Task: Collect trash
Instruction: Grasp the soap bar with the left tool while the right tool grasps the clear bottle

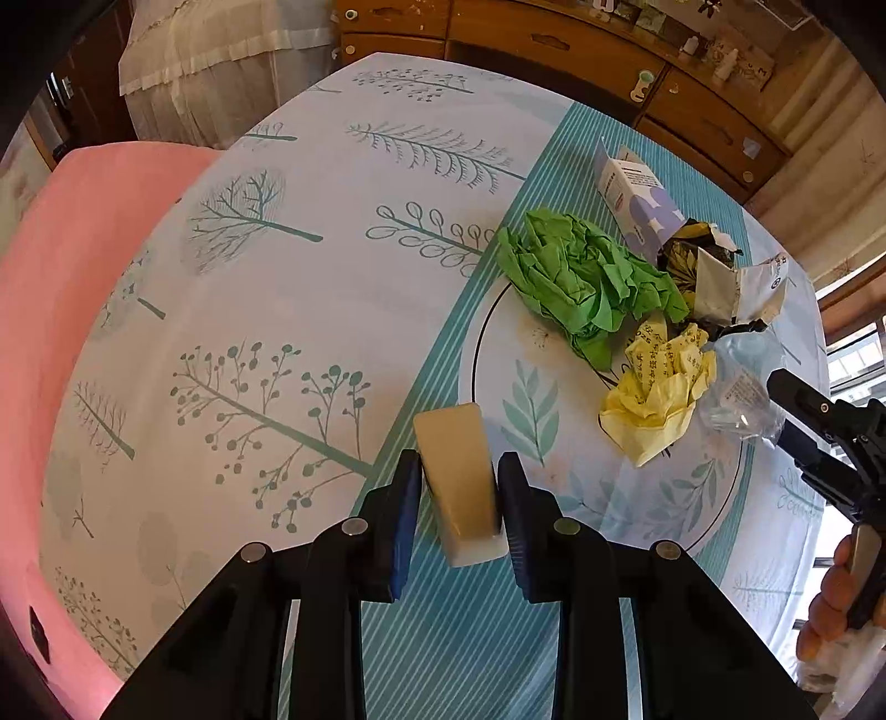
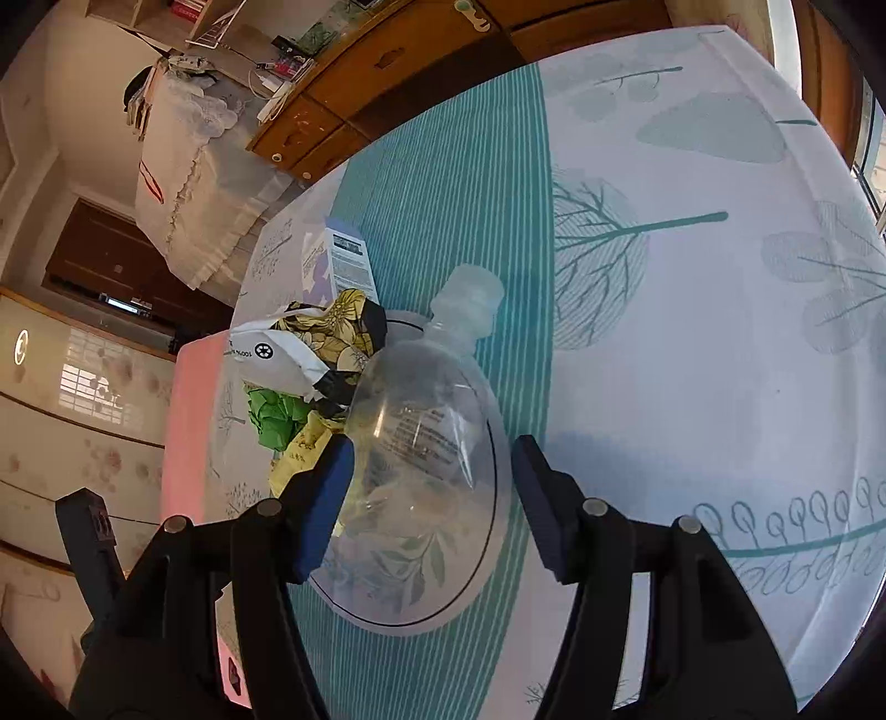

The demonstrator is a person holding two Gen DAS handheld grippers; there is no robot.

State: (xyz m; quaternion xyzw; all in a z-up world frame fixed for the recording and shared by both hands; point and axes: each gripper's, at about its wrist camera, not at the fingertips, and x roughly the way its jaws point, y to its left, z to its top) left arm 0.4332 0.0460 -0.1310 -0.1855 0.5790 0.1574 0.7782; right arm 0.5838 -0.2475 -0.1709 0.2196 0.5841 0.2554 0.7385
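A cream rectangular block (image 1: 459, 471) stands on the patterned tablecloth (image 1: 277, 332), and my left gripper (image 1: 459, 498) points down at it with both blue pads pressed against its sides. A clear plastic bottle (image 2: 426, 399) lies on its side between the fingers of my right gripper (image 2: 432, 471). The left pad is at its wall; a gap shows at the right pad, so the jaws stand open around it. In the left wrist view, the right gripper (image 1: 786, 410) reaches in at the bottle (image 1: 736, 387) from the right edge.
Beside the bottle lie crumpled yellow paper (image 1: 659, 393), crumpled green paper (image 1: 581, 277), a torn floral wrapper (image 1: 714, 271) and a purple-and-white carton (image 1: 637, 205). A pink cushion (image 1: 72, 332) borders the table's left. A wooden cabinet (image 1: 554, 44) stands behind. A hand (image 1: 830, 603) holds the right gripper.
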